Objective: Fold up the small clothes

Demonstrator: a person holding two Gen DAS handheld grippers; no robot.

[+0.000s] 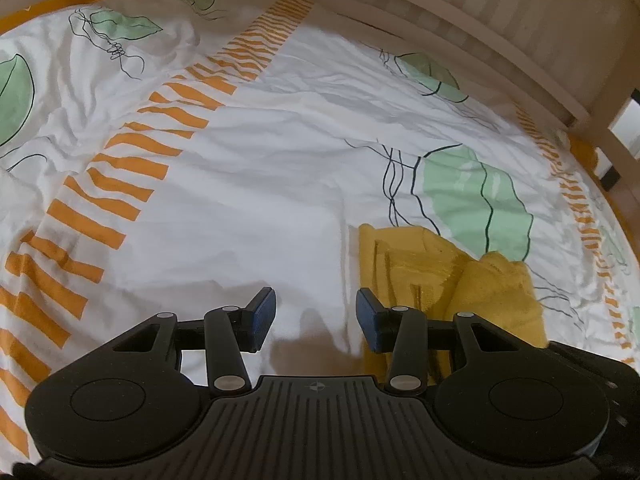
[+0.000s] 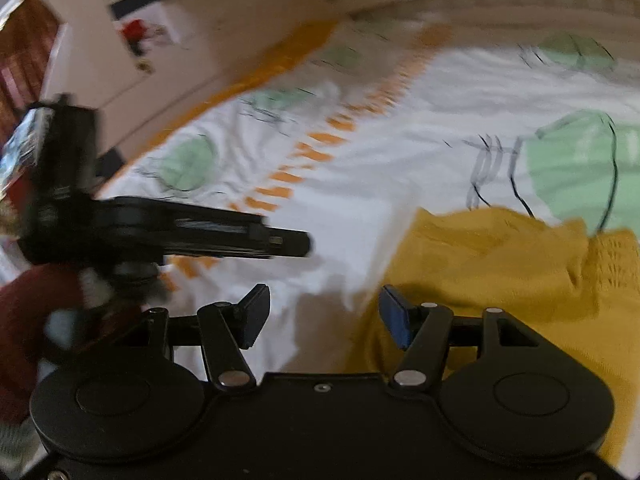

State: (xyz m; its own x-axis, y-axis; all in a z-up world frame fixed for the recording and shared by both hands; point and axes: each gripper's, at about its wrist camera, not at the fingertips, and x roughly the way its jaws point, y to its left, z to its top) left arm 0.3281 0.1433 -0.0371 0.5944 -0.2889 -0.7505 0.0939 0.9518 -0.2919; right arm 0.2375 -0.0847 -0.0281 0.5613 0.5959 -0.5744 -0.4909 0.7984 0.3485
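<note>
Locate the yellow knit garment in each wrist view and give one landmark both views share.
Left wrist view: the yellow knit garment lies lower right, behind the right fingertip.
Right wrist view: the garment fills the lower right, blurred, reaching under the gripper body.
Shared landmark: the green leaf print on the bedsheet just beyond it.

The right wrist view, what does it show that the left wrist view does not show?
Only the right wrist view shows the left gripper from the side, a dark red sleeve beside it and a white wall behind the bed. It also shows the open right gripper, which is blurred. Only the left wrist view shows the wooden bed frame sharply. Both show the yellow garment crumpled on the white bedsheet.
</note>
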